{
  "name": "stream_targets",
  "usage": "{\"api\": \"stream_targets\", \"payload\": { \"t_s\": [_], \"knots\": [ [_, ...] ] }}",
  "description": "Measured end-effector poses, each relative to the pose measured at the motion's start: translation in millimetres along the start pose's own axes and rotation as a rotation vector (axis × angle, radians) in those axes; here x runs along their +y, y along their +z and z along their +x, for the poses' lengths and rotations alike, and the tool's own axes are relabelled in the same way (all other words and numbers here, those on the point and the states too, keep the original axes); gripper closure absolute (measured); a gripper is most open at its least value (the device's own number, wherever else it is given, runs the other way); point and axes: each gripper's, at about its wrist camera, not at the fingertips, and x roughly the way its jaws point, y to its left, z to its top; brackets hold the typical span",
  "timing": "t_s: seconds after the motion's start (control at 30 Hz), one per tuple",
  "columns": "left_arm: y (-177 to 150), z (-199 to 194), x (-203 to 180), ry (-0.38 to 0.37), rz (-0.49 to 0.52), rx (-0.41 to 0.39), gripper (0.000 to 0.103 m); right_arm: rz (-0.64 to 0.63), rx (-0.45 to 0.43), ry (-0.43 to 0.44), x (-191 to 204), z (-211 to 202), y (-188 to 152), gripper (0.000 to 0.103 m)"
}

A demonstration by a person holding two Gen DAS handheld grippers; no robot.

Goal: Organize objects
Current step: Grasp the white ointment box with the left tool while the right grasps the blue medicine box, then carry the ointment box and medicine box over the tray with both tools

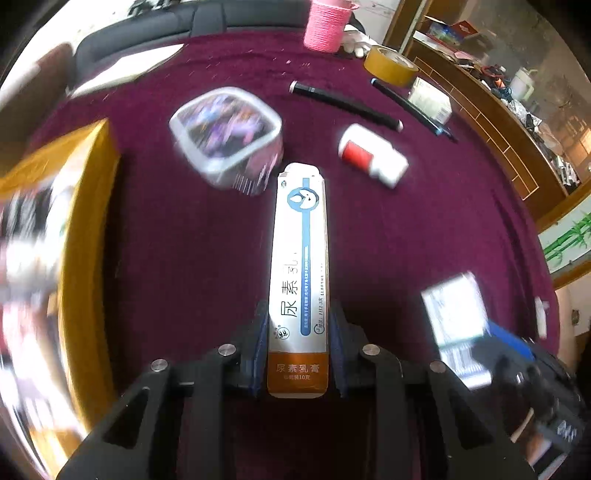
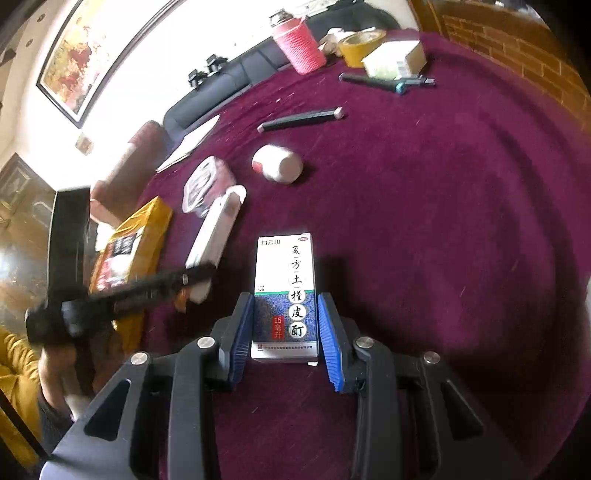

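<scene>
A long white-and-orange ointment box (image 1: 298,258) sticks out forward between the fingers of my left gripper (image 1: 298,314), which is shut on its orange end. From the right wrist view that same box (image 2: 218,232) hangs tilted above the maroon cloth (image 2: 443,240). My right gripper (image 2: 286,306) is shut on a blue-and-white medicine box (image 2: 284,288), its blue pads (image 2: 240,332) against both sides. In the left wrist view this medicine box (image 1: 454,314) shows blurred at the lower right.
An open yellow carton (image 1: 88,240) stands at the left. On the cloth lie a square picture tin (image 1: 225,133), a white red-labelled bottle (image 1: 369,155), two dark pens (image 1: 343,105), a tape roll (image 1: 389,64), a pink cup (image 1: 325,26) and a white box (image 1: 432,99).
</scene>
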Motion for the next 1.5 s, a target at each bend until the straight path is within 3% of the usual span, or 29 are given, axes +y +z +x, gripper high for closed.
{"api": "stream_targets", "payload": {
  "t_s": [0.2,0.4,0.43,0.53,0.67,0.83,0.93,0.97,1.07,1.3,1.5],
  "knots": [
    [-55.6,-27.1,-14.2,-0.010,0.034,-0.006,0.077,-0.042,0.023,-0.020,18.4,-6.3,-25.3,0.070],
    [-42.4,-30.6,-15.3,-0.045,0.018,-0.042,0.070,-0.064,0.019,-0.038,27.3,-1.1,-25.6,0.070],
    [-39.0,-30.2,-16.3,-0.041,0.026,-0.048,0.067,-0.063,0.017,-0.038,27.3,-0.7,-25.1,0.067],
    [-31.5,-25.5,-15.6,-0.036,0.047,-0.046,0.067,-0.053,0.016,-0.041,25.8,0.6,-24.4,0.048],
    [-22.0,-9.3,-16.4,-0.014,0.063,-0.016,0.067,-0.052,0.019,-0.056,27.0,0.0,-25.5,0.047],
    [-23.1,-8.7,-11.4,-0.026,0.053,-0.036,0.070,-0.070,0.039,-0.083,30.1,6.9,-27.4,0.047],
    [-26.1,-12.2,-3.7,-0.045,0.031,-0.042,0.078,-0.080,0.058,-0.108,31.7,14.7,-27.9,0.050],
    [-27.8,-14.0,0.3,-0.065,0.016,-0.039,0.078,-0.082,0.065,-0.123,31.8,17.5,-27.7,0.061],
    [-34.7,-21.5,10.6,-0.103,-0.020,-0.050,0.078,-0.091,0.078,-0.154,33.5,22.6,-28.1,0.071],
    [-45.2,-55.7,25.7,-0.143,-0.079,-0.098,0.078,-0.087,0.088,-0.089,48.5,23.6,-33.3,0.072],
    [-48.1,-117.2,59.1,-0.092,-0.139,-0.209,0.078,-0.103,0.085,0.022,90.7,22.3,-34.5,0.071]
  ]
}}
